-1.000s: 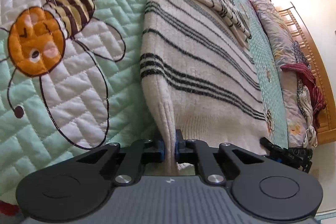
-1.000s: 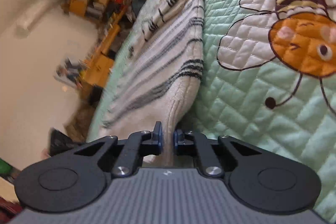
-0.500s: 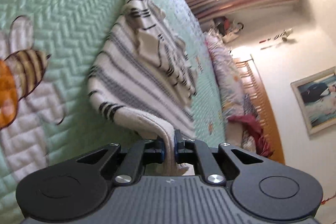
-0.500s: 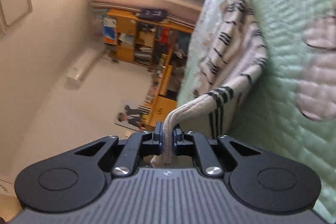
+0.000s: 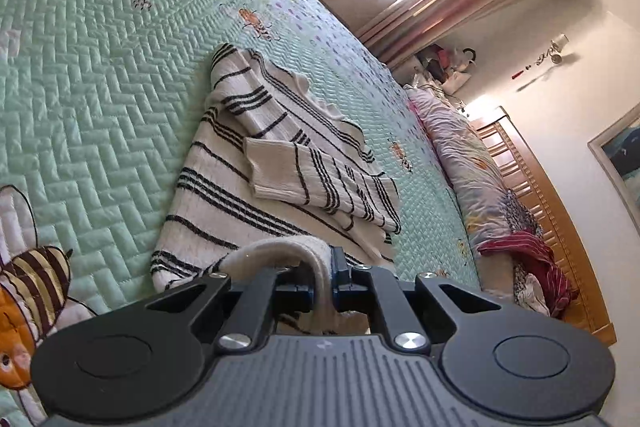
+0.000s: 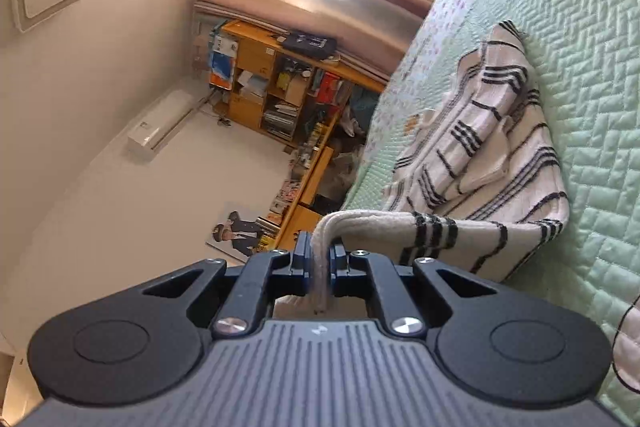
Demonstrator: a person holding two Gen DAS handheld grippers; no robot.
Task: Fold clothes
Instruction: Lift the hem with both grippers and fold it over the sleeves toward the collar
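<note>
Left gripper is clamped narrow on the cream ribbed hem of the striped sweater, fabric bunched between the blue pads and looping up and over the left finger. Sweater hem is lifted off the green quilt; rest of the sweater lies flat on the quilt beyond the gripper, one sleeve folded across its body. Bee appliqué sits on the quilt left of the sweater's near corner. Floral bedding and a red garment lie right of the sweater, against the wooden headboard.

Right gripper likewise pinched narrow on the same hem, edge standing up between the pads and running off to the right toward the sweater body. Sweater rests on the quilt; left of it, past the bed edge, an orange shelf unit and a wall air conditioner.
</note>
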